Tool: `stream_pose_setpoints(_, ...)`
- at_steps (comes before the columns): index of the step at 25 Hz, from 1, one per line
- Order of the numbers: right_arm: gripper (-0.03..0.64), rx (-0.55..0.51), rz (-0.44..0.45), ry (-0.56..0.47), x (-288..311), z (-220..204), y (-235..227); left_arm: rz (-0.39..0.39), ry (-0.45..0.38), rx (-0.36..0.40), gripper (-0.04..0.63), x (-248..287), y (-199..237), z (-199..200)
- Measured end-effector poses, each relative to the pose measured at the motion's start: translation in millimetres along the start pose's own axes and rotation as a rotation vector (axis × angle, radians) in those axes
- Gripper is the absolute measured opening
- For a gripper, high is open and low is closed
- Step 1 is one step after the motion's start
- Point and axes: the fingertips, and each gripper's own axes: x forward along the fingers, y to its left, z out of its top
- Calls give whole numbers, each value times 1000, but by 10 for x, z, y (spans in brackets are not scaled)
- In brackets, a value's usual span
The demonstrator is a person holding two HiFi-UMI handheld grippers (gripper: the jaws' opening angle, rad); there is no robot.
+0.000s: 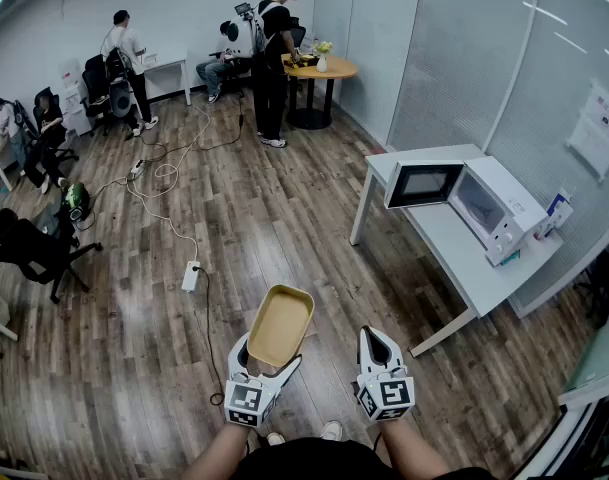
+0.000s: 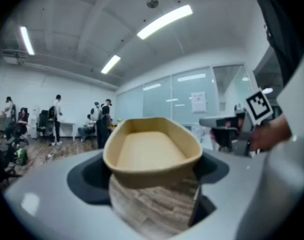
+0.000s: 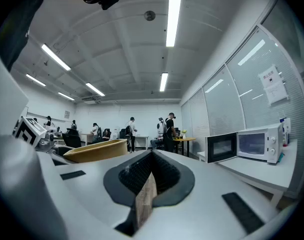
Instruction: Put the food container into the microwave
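Observation:
A tan, empty food container (image 1: 281,324) is held level over the wood floor, with my left gripper (image 1: 265,364) shut on its near end. The left gripper view shows the container (image 2: 152,151) filling the space between the jaws. My right gripper (image 1: 375,346) hangs beside it, shut, nothing between its jaws (image 3: 151,166); the container (image 3: 96,150) shows at its left. The white microwave (image 1: 469,198) stands on a white table (image 1: 454,253) ahead to the right, its door (image 1: 422,183) swung open. In the right gripper view the microwave (image 3: 244,146) is at the right.
A power strip (image 1: 191,275) and cables (image 1: 164,178) lie on the floor ahead left. Office chairs (image 1: 29,248) stand at the left. Several people are at the far end, near desks and a round wooden table (image 1: 319,68). A glass wall (image 1: 484,58) runs along the right.

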Motion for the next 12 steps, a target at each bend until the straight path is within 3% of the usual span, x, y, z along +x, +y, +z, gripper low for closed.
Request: stream_pose_setpoints(12,5,11,1,-36,-81,170,-367,-23,-20,1,494,224,-393,141)
